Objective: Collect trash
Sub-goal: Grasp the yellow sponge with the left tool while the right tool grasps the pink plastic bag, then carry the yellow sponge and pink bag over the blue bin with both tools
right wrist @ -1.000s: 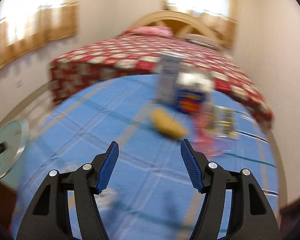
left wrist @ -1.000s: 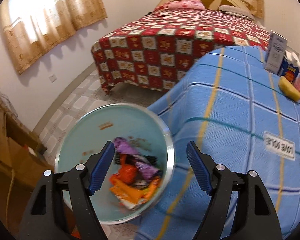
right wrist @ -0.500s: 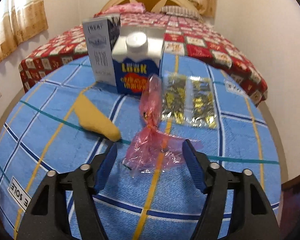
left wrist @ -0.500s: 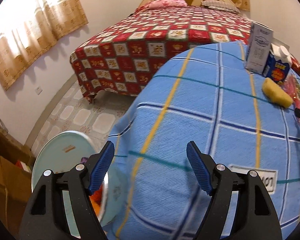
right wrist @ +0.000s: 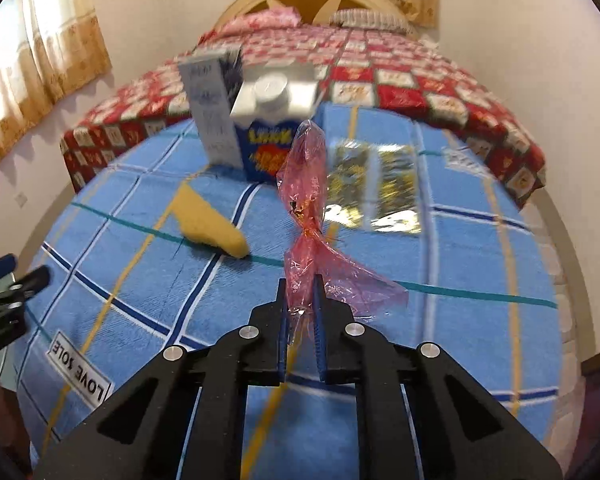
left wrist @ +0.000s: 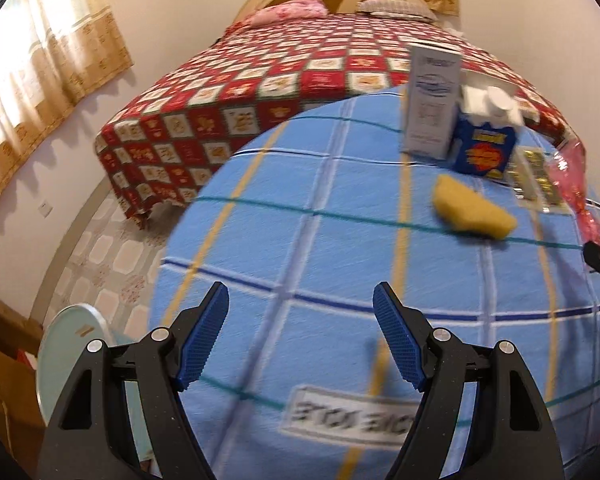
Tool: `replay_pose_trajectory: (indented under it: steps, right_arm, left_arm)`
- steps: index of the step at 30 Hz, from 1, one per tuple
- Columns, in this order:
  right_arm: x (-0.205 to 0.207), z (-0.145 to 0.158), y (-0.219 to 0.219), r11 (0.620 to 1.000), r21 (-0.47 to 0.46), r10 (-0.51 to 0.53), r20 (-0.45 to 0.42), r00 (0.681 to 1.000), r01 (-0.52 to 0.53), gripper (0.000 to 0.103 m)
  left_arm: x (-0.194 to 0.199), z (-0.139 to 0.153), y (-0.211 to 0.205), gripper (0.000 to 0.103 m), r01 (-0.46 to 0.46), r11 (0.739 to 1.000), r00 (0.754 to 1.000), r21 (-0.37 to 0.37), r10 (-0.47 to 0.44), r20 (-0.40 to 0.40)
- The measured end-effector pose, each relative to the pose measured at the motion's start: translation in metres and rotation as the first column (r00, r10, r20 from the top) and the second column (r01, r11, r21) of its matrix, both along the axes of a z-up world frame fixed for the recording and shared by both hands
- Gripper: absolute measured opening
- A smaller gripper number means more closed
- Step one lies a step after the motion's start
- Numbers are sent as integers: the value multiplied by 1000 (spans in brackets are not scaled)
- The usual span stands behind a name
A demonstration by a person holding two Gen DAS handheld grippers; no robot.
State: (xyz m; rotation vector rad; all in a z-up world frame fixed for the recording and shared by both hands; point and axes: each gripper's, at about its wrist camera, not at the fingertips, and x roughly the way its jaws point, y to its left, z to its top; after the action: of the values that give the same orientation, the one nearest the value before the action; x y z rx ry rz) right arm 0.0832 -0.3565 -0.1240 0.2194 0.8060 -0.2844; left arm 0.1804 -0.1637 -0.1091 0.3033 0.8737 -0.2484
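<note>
While the left wrist view takes in the floor side of the bench, only the right wrist view shows the grip. There the right hand-held gripper is closing on a crumpled pink plastic wrapper; its blue pads press the lower end of the film, which rises twisted above the fingers and fans out to the right. In the left view that wrapper appears only at the right edge, with a black tip of the right tool below it.

The left hand-held gripper is released, jaws wide, nothing between them, over the blue checked cloth near a white label. The right view catches it at the left margin only.

Seen from the left wrist alone: a pale green bin with a metal rim on the tiled floor at lower left; its contents are hidden behind the left finger.

Both views show, on the bench, a yellow wedge-shaped piece, an upright grey-white box and a blue carton with a white cap just beside it. A flat gold-patterned packet lies right of the wrapper. A bed with a red checked cover stands beyond.
</note>
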Motion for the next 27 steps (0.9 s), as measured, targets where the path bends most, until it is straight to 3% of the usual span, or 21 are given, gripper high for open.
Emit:
replay_pose_trajectory:
  steps: [3,10,16,22,23,25,26,27]
  right_arm:
    - [-17,8,-14,996,-57,-69,20,997,70,12]
    - [-33,-2,-69,979,-67,-194,5,981,194,12]
    - [-43,-12,-97,975,-32,-218,4,976,218,12]
    - [-46,-15,-96,983,-20,-183,13,983,183,12]
    - [-45,-15,-94,984,-18,-178,13,984,178,12]
    - [-43,-15,-88,987,-14,-159,19,987,159,12]
    - [-43,-14,-86,988,-14,-155,21,988,155,12]
    - [-41,-13,-83,989,-16,-146,24,989,147,12]
  left_arm:
    - [-2,-1,-31,74,32,999,999,-3,-32,-11]
    - [-1,-4,-97,76,71,997,997,-13,-71,-21]
    - [13,-17,-131,81,45,999,997,-22,-46,-60]
    - [25,-36,-147,81,34,999,996,12,-33,-89]
    - [25,-38,-148,79,41,999,995,19,-39,-92]
    - [24,-41,-145,45,63,998,992,7,-61,-113]
    - [23,-40,-142,44,79,997,989,-12,-80,-124]
    - [20,-38,-139,35,81,997,990,-5,-81,-113]
